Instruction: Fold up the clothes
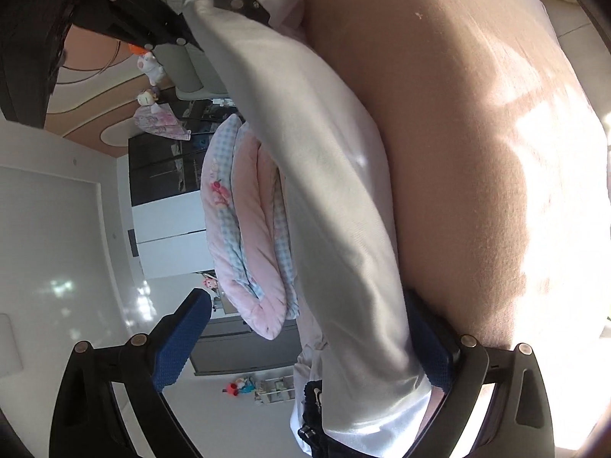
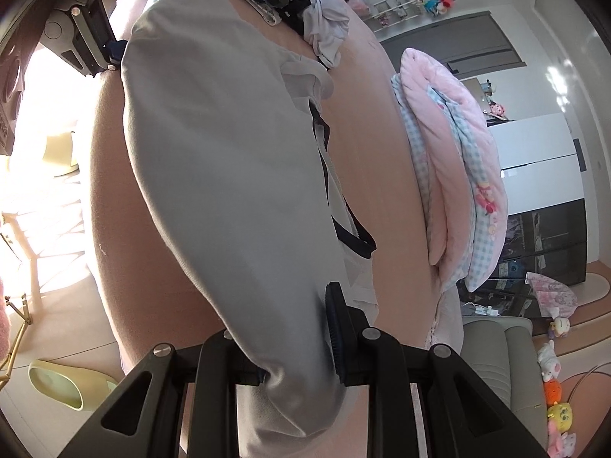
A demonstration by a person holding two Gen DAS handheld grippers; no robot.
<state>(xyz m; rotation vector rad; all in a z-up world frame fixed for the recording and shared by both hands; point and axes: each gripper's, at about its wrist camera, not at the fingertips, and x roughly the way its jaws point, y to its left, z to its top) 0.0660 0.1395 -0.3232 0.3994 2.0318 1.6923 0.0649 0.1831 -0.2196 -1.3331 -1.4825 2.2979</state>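
A long light-grey garment is stretched over the pink bed between my two grippers. In the left wrist view my left gripper stands open and wide. The cloth runs between its blue pads and lies only against the right-hand pad. The right gripper shows at the top, holding the garment's far end. In the right wrist view my right gripper is shut on the bunched end of the grey garment. A dark strap lies along the garment's edge. The left gripper sits at its far corner.
A folded pink and blue-check quilt lies on the bed beside the garment. A heap of dark and pale clothes sits at the far end. A green slipper is on the floor, and plush toys are by a grey chair.
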